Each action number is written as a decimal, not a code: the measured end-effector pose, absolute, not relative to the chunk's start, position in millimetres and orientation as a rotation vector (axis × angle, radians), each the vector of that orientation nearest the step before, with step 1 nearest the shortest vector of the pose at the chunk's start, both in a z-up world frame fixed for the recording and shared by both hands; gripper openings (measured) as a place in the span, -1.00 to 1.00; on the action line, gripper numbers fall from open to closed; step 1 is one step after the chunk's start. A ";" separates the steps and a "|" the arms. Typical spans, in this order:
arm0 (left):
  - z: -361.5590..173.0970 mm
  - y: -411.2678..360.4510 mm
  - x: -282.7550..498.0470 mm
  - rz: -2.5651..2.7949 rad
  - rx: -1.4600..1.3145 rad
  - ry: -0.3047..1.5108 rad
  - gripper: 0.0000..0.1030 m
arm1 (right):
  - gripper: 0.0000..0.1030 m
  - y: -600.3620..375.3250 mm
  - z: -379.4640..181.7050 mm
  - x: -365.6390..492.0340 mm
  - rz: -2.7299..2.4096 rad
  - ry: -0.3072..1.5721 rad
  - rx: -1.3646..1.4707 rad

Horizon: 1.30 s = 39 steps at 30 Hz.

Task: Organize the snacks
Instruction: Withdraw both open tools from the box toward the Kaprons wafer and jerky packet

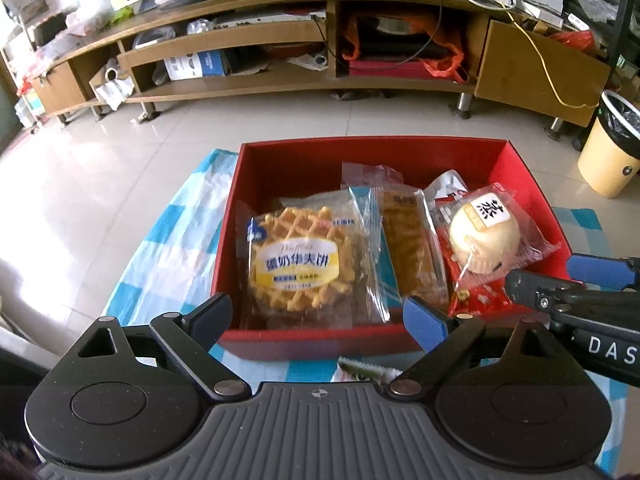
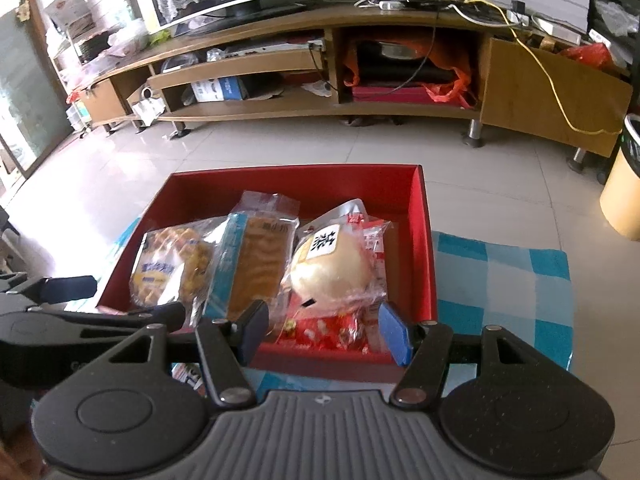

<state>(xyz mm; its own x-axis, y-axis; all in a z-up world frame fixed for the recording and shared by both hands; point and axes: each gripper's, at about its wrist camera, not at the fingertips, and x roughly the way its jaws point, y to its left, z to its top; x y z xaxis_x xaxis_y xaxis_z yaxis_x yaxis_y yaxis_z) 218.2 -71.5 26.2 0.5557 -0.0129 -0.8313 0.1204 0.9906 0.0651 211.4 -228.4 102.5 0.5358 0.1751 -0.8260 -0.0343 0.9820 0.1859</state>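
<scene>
Nearest, a small packet (image 1: 362,372) lies on the checked cloth (image 1: 160,248) just short of the red box (image 1: 320,340), below and between both tools. The left tool (image 1: 320,316) and right tool (image 2: 324,330) hang spread and empty. Beyond, the waffle pack (image 1: 300,260), long cake pack (image 1: 412,248) and bun pack (image 1: 484,236) sit in the box.

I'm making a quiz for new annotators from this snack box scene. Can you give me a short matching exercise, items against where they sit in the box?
Things:
1. waffle pack
2. long pastry pack
3. steamed bun pack
4. red box

Places:
A. middle of the box
B. on the blue checked cloth
C. right side, on red packets
D. left side of the box

Pairs: 1-D, 2-A, 3-C, 4-B
</scene>
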 end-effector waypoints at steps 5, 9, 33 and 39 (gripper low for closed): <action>25.6 -65.4 205.2 -0.095 0.094 0.999 0.85 | 0.19 -221.1 107.4 195.9 0.165 1.009 0.142; 22.6 -61.6 197.6 -0.109 0.081 1.024 0.84 | 0.19 -220.1 102.5 185.8 0.186 1.047 0.152; 8.7 -49.7 191.1 -0.155 -0.006 1.131 0.57 | 0.18 -203.2 61.4 169.3 0.316 1.220 0.090; 9.1 -47.3 190.9 -0.170 -0.002 1.136 0.63 | 0.19 -188.8 43.2 173.6 0.394 1.274 0.014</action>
<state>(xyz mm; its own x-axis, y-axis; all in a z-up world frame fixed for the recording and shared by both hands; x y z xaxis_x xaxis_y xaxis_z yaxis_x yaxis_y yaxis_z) 190.9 -47.3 9.1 0.4098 -0.1363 -0.9019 0.1340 0.9870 -0.0882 173.6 -188.8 43.2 0.2349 0.2950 -0.9262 -0.2799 0.9330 0.2261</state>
